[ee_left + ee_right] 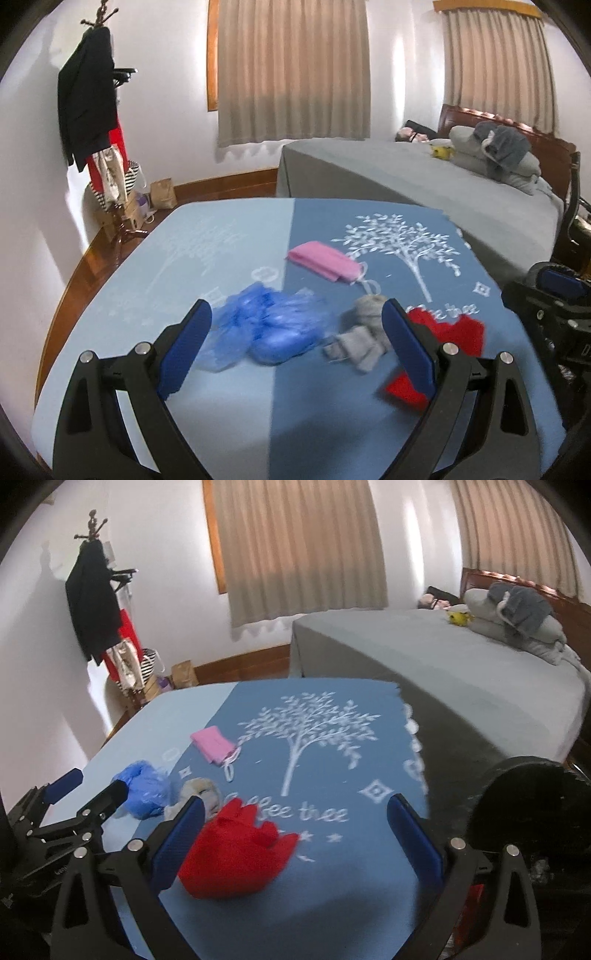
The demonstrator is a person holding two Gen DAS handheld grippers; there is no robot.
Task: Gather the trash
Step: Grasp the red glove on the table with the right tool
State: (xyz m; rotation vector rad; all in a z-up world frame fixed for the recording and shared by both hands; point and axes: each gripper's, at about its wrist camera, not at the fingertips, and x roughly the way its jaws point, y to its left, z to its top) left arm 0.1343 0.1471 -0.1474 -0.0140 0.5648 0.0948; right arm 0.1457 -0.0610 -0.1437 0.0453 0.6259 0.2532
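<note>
The right gripper (295,834) stood with its blue-padded jaws spread wide at the bottom of the frame. A crumpled red cloth piece (236,856) lay on the blue tree-printed tablecloth (332,746), just beside the left pad. Left of centre lay a crinkled blue plastic bag (144,790) and a folded pink face mask (212,744).

Crinkly, glossy blue plastic bag (266,328) on a matt two-tone blue cloth (229,406); soft pink fabric mask (325,262), fuzzy red knit piece (232,853), polished wooden floor (92,266) beyond.
</note>
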